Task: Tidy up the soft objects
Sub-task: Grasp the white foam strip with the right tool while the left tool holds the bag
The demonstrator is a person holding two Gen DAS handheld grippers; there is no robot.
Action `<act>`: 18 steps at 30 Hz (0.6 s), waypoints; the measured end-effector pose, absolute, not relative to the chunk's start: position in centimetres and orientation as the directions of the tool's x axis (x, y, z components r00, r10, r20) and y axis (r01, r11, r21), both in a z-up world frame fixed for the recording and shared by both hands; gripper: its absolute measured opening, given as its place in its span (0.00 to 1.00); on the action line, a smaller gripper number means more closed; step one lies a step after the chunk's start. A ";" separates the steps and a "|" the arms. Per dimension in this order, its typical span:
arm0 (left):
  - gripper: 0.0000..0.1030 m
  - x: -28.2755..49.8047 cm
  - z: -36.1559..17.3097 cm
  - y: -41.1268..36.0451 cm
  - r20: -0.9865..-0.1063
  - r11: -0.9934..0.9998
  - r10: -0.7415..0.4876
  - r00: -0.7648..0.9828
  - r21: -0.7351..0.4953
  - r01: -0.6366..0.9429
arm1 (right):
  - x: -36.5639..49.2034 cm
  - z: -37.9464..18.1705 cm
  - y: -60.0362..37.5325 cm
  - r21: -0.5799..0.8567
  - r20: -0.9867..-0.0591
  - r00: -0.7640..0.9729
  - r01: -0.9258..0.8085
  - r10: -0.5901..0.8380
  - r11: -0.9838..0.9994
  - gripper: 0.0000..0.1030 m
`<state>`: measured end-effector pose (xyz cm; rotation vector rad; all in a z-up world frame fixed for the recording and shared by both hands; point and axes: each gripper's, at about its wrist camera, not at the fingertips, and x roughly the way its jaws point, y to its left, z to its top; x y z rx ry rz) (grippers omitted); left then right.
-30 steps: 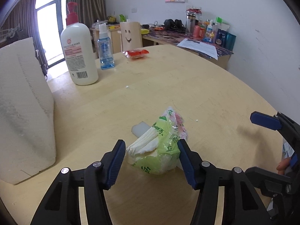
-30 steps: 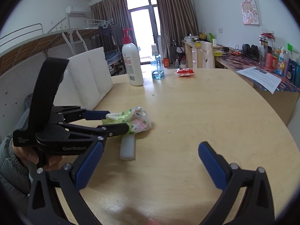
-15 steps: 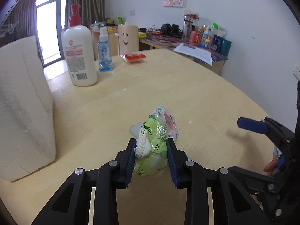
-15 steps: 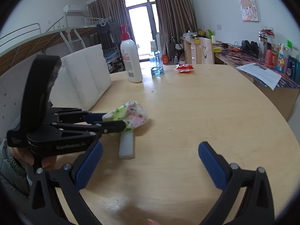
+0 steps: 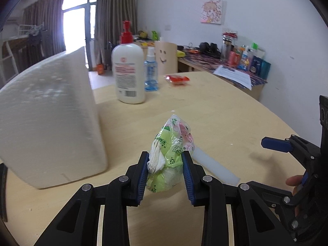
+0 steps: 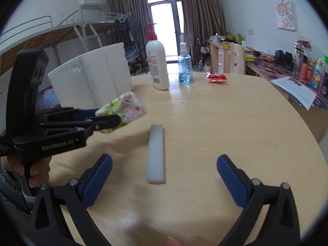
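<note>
My left gripper (image 5: 165, 160) is shut on a green and pink tissue pack (image 5: 171, 143), squeezed between its blue pads and lifted off the round wooden table (image 5: 215, 110). In the right wrist view the tissue pack (image 6: 125, 106) hangs in the left gripper (image 6: 111, 114) above the table's left side. A white foam strip (image 6: 156, 153) lies flat on the table, in front of my right gripper (image 6: 164, 170), which stands open with nothing between its fingers. The strip (image 5: 215, 169) also shows just right of the held pack. A big white foam block (image 5: 49, 119) stands at the left.
A white lotion bottle with a red pump (image 5: 128, 69), a blue spray bottle (image 5: 151, 71) and a red packet (image 5: 177, 79) stand at the table's far side. A cluttered desk (image 5: 235, 63) runs along the wall behind. A hand (image 6: 34, 172) holds the left gripper's handle.
My left gripper closed on the tissue pack, lifted it and carried it left toward the foam block, uncovering the white strip. The right gripper stayed open, shifting slightly.
</note>
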<state>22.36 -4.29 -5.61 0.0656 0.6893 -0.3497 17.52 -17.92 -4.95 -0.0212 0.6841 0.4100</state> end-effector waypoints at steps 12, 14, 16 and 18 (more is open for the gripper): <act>0.33 22.0 -5.6 -1.9 -0.623 0.954 -0.260 0.738 -0.049 0.296 | 19.8 -5.8 -15.9 0.089 -0.673 0.648 -0.409 0.357 0.908 0.98; 0.33 22.1 -5.8 -1.6 -0.625 0.955 -0.258 0.737 -0.051 0.291 | 20.2 -6.1 -15.8 0.085 -0.681 0.641 -0.411 0.354 0.908 0.96; 0.33 22.2 -5.9 -1.4 -0.627 0.956 -0.257 0.736 -0.055 0.287 | 20.4 -6.3 -15.7 0.081 -0.690 0.636 -0.406 0.346 0.910 0.93; 0.33 22.2 -6.0 -1.1 -0.628 0.957 -0.259 0.734 -0.063 0.284 | 20.8 -6.6 -15.6 0.083 -0.704 0.622 -0.407 0.342 0.910 0.88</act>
